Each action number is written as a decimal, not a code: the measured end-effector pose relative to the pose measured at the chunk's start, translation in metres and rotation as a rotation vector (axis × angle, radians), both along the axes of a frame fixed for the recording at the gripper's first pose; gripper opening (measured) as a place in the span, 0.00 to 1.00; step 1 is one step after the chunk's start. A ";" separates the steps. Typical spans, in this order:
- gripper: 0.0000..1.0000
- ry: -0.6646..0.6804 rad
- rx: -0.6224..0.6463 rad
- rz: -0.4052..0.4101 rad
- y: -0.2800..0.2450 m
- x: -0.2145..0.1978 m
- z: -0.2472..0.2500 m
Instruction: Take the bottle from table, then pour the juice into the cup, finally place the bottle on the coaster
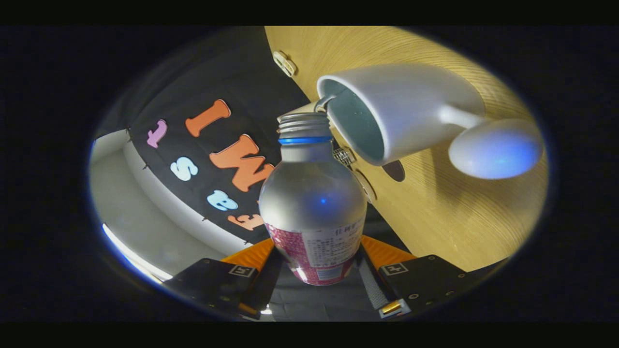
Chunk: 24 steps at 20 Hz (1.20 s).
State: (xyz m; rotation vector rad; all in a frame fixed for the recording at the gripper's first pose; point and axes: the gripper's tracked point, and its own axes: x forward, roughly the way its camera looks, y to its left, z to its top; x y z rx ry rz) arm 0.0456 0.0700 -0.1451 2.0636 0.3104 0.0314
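Note:
My gripper (pixel 314 263) is shut on a silver metal bottle (pixel 312 198) with a pink label and a blue ring below its open threaded neck. I hold the bottle tipped over, so the whole scene appears rolled. Its mouth is at the rim of a white cup (pixel 387 113) with a pale blue inside, which stands on the wooden table (pixel 464 212). A thin stream runs from the mouth into the cup. The cup's handle (pixel 493 147) points away from the bottle. A dark round coaster (pixel 395 170) lies partly hidden behind the cup.
Along the table's edge, by the black cloth wall, sit a small white clip (pixel 284 63) and a small wire piece (pixel 344 155) close to the bottle's neck. Bare wood stretches beyond the cup's handle.

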 end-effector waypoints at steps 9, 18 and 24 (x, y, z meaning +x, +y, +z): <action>0.78 -0.037 0.059 0.027 0.004 0.000 0.016; 0.78 -0.054 0.081 0.048 0.009 0.001 0.021; 0.78 -0.063 0.110 0.054 0.010 0.002 0.022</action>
